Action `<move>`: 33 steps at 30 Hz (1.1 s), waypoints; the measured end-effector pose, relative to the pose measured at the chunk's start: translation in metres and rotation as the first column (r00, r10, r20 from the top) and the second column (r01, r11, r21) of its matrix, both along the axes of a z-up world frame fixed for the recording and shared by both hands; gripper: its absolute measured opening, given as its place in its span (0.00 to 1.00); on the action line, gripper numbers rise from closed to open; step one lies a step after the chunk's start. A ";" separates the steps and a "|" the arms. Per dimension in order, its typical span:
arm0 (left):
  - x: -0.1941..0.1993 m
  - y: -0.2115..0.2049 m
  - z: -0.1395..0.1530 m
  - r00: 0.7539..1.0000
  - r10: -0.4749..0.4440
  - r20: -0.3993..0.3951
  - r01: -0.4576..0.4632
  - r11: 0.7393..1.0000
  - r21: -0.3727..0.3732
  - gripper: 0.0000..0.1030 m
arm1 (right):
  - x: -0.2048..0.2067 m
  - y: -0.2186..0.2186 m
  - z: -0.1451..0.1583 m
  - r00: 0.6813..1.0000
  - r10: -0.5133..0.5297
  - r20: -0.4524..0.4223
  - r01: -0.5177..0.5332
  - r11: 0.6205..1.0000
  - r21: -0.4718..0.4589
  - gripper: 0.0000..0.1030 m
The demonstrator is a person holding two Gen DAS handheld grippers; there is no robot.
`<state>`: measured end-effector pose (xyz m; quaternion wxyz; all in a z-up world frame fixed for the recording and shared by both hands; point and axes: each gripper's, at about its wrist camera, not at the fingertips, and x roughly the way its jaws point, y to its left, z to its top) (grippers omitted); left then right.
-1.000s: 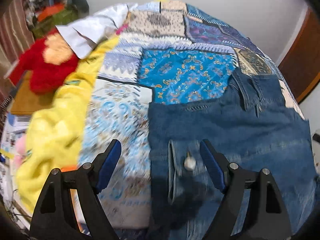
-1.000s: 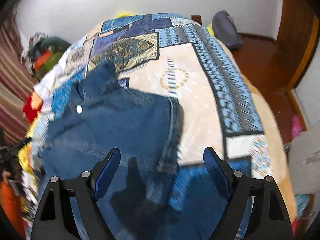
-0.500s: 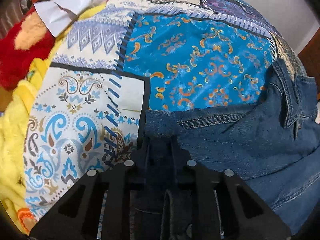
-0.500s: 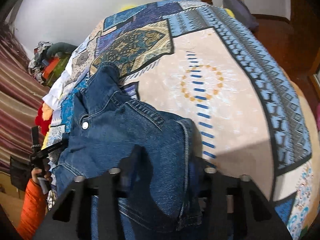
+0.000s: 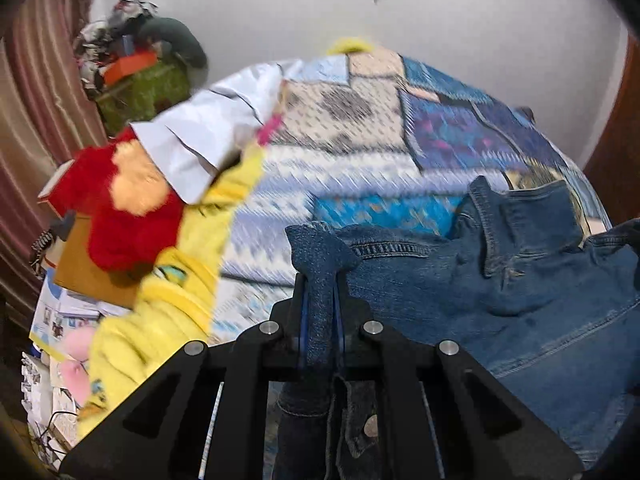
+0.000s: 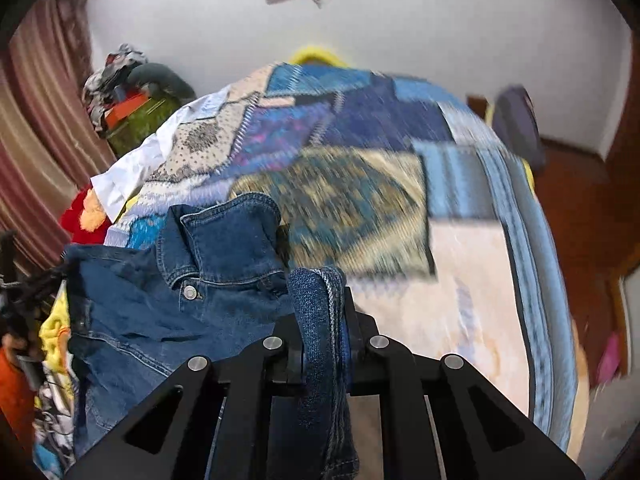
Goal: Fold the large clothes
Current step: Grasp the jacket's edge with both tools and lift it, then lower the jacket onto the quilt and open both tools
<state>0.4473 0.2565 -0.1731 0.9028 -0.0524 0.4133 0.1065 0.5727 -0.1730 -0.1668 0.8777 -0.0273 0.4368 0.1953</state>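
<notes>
Left wrist view – gripper: the black two-finger left gripper (image 5: 320,292) has just been closing, and its jaws are now pinched tight on a bunched fold of denim that stands up between the blue pads.
Left wrist view – garment: the dark blue denim jacket (image 5: 500,280) spreads rightward from the pinched fold, its collar raised near the top right; a metal button shows low in the frame below the jaws.
Left wrist view – bed: a patchwork quilt in blue, cream and purple panels (image 5: 360,128) lies under the jacket, blurred by motion.
Left wrist view – left side: a yellow fluffy blanket (image 5: 168,300), a red plush toy (image 5: 116,216) and a white cloth (image 5: 208,136) sit along the quilt's edge.

Right wrist view – gripper: the black right gripper (image 6: 322,320) is clamped narrow on another thick fold of the same jacket, edge stitching showing.
Right wrist view – garment: the jacket hangs to the left of the jaws – collar and a metal snap visible – over the quilt.
Right wrist view – far left: an orange sleeve (image 6: 12,392).
</notes>
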 end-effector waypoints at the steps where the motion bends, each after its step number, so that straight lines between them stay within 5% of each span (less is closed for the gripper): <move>1: 0.004 0.007 0.000 1.000 0.013 -0.005 -0.013 1.000 0.009 0.11 | 0.008 0.008 0.001 1.000 0.000 0.007 0.000 1.000 -0.002 0.09; 10: 0.038 0.056 -0.064 0.981 0.127 -0.144 -0.119 0.991 0.065 0.11 | 0.069 0.046 -0.053 0.998 -0.055 -0.009 0.053 0.984 -0.169 0.10; 15: 0.046 0.066 -0.092 0.973 0.142 -0.180 -0.132 0.989 0.063 0.18 | 0.085 0.022 -0.082 0.991 -0.077 -0.107 0.067 0.993 -0.101 0.15; 17: 0.047 0.065 -0.095 0.974 0.141 -0.177 -0.130 0.989 0.072 0.19 | 0.083 0.022 -0.083 0.994 -0.071 -0.085 0.059 0.988 -0.145 0.27; 19: 0.047 0.064 -0.096 0.975 0.136 -0.176 -0.123 0.989 0.082 0.19 | 0.078 0.025 -0.085 0.996 -0.082 -0.027 0.073 0.966 -0.247 0.68; 21: 0.045 0.064 -0.094 0.976 0.129 -0.176 -0.115 0.989 0.089 0.21 | 0.073 0.023 -0.089 0.997 -0.070 0.032 0.077 0.944 -0.322 0.82; 27: 0.028 0.063 -0.076 0.978 0.114 -0.177 -0.102 0.992 0.072 0.34 | 0.060 -0.007 -0.070 0.993 -0.107 -0.056 0.097 0.984 -0.150 0.82; 33: -0.011 0.045 -0.029 0.991 0.068 -0.111 -0.059 0.995 0.085 0.45 | 0.014 -0.008 -0.017 0.999 -0.031 -0.033 0.028 0.996 -0.081 0.82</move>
